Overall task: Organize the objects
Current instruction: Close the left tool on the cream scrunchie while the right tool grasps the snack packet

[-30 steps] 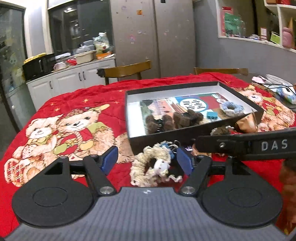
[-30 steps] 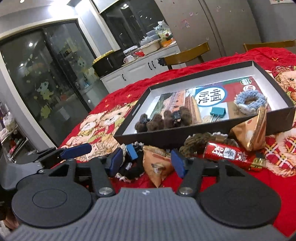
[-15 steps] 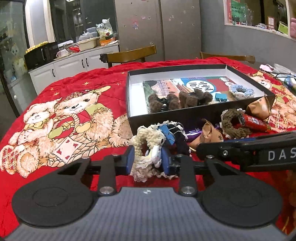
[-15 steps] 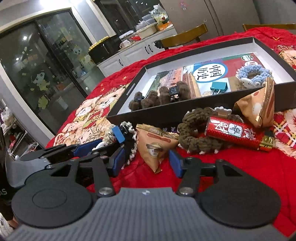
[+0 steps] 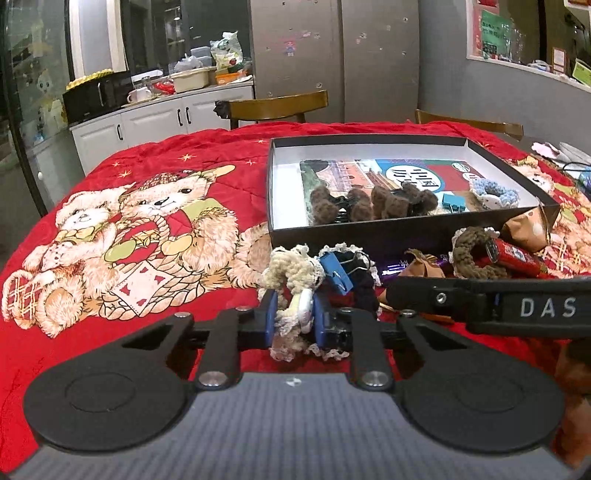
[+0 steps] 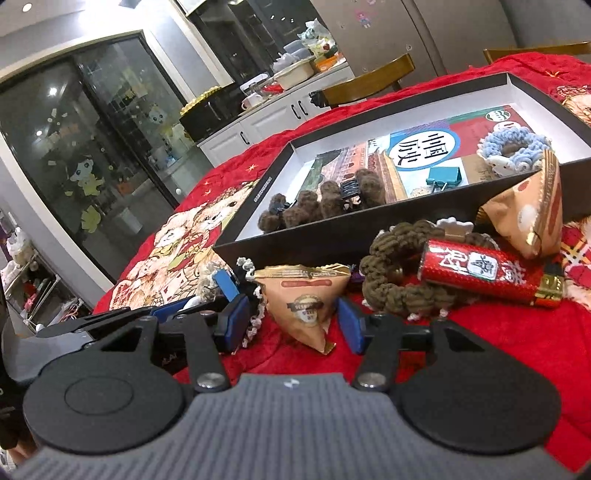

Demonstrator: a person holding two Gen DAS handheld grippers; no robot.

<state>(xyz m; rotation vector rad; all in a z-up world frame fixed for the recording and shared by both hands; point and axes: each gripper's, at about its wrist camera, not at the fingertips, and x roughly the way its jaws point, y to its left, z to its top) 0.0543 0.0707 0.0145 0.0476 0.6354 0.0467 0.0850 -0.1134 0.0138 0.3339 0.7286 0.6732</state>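
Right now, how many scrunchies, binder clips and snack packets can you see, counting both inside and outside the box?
Scrunchies: 4 - cream scrunchie, brown scrunchie, light blue scrunchie, dark scrunchie, partly hidden
Binder clips: 2 - blue binder clip, teal binder clip
Snack packets: 3 - near triangular packet, far triangular packet, red bar
Total: 9

I see dim indoor light from ceiling spots [image 6: 26,6] mirrored in the glass door [image 6: 92,155]; colours stay vivid, edges bow with fisheye, and the background is soft.
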